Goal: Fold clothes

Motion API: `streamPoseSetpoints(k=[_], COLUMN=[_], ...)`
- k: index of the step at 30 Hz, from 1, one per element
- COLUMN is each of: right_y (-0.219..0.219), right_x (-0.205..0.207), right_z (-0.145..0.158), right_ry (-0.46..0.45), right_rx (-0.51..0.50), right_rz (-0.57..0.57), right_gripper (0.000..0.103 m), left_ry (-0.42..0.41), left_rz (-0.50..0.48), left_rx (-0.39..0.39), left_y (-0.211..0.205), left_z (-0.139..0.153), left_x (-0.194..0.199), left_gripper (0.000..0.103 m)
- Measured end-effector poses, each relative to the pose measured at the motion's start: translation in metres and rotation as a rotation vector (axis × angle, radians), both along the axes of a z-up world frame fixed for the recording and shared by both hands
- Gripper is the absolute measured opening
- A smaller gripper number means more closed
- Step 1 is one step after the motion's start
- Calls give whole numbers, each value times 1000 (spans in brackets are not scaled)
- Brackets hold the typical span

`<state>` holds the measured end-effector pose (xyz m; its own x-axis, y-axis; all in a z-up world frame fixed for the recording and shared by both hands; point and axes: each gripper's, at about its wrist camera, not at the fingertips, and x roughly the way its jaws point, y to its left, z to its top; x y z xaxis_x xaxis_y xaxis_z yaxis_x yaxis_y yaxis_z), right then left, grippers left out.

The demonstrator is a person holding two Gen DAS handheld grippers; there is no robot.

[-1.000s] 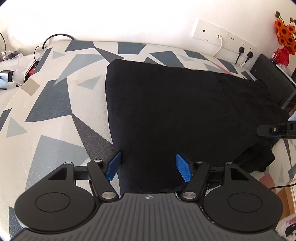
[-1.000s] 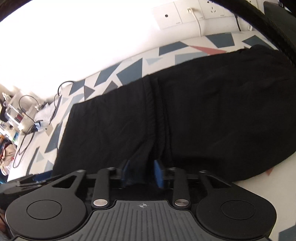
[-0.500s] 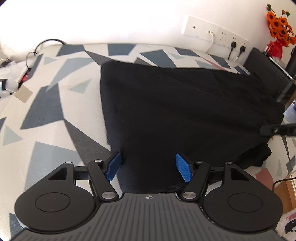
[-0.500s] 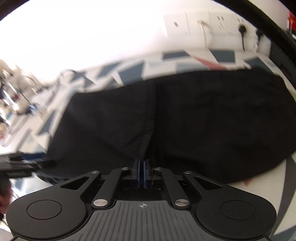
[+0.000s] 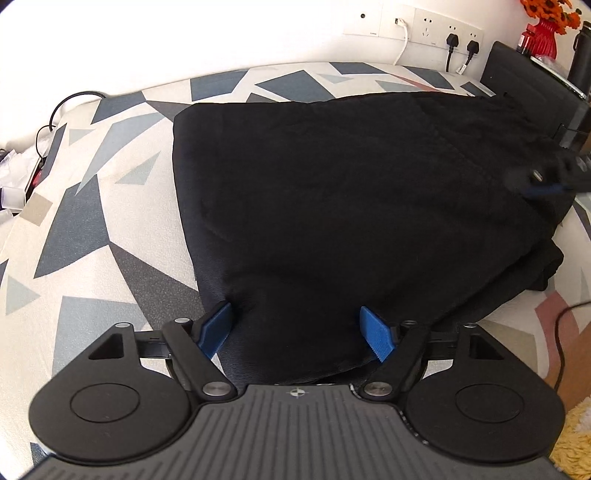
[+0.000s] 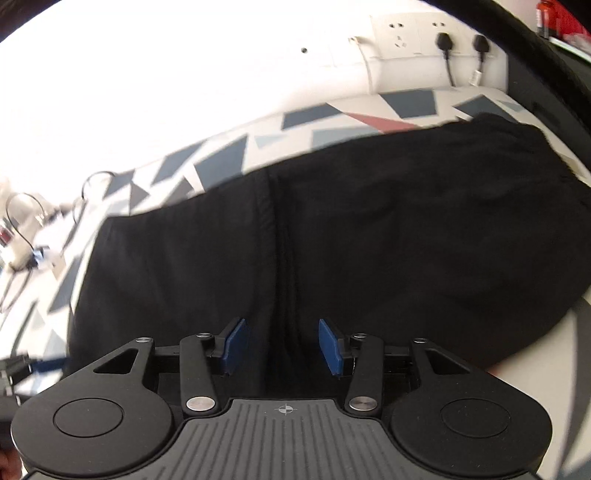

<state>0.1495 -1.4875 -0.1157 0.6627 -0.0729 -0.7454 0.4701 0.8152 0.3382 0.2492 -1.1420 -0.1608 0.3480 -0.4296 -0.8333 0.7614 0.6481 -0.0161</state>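
Black garment point(image 5: 351, 206) lies flat on the patterned bed cover point(image 5: 77, 229), filling most of both views. My left gripper point(image 5: 297, 328) sits over its near edge, jaws spread wide and opening, cloth between the blue pads point(image 5: 216, 326) but not pinched. My right gripper point(image 6: 282, 345) is over the same garment near a seam point(image 6: 267, 206) that runs away from me; jaws partly spread and opening, cloth under and between them, pads not pressing on it. In the left view the right gripper's tip shows blurred at the far right edge, above the cloth.

Around: wall sockets point(image 5: 428, 26) behind the bed with two black plugs point(image 5: 461, 38) and a white cable point(image 5: 404, 40). Red vase with orange flowers point(image 5: 543, 18) top right, on a dark stand point(image 5: 524, 74) just beside the bed. Black cable point(image 5: 70, 107) loops at the bed's far left corner, with clutter there too small to tell. Another dark cable point(image 5: 561, 339) runs off the near right edge. Something yellow and fuzzy point(image 5: 572, 439) bottom right. Right view is blurred. Nothing lies on top of the garment.
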Motion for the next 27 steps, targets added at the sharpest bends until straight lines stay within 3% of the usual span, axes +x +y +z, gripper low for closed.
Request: streamPoseSetpoints(k=[10, 12, 13, 14, 18, 19, 20, 21, 23, 27], right_y=[-49, -50, -51, -50, -59, -59, -58, -58, -62, -78], right_x=[112, 129, 134, 135, 134, 133, 132, 128, 109, 53], right_z=[-23, -31, -33, -33, -33, -34, -33, -31, -22, -7], right_ry=[-32, -16, -14, -23, -42, -44, -37, -37, -86, -163], right_rx=[-29, -52, -61, -87, -85, -83, -87, -76, -48, -30], right_rz=[23, 39, 49, 45, 1, 4, 9, 2, -40, -195], right_gripper=[44, 35, 22, 16, 14, 18, 31, 36, 55, 66], left_ry=[2, -2, -3, -3, -1, 1, 6, 12, 14, -40], left_rz=[44, 54, 57, 58, 58, 60, 64, 67, 71, 80], left_rx=[20, 27, 30, 32, 42, 46, 47, 47, 42, 9], left_y=[-8, -9, -10, -11, -15, -16, -17, -18, -20, -27], left_z=[-1, -1, 0, 0, 1, 1, 1, 1, 4, 14], left_x=[-2, -3, -3, -3, -4, -3, -2, 0, 2, 4], left_gripper=[82, 83, 83, 83, 86, 87, 87, 88, 87, 87])
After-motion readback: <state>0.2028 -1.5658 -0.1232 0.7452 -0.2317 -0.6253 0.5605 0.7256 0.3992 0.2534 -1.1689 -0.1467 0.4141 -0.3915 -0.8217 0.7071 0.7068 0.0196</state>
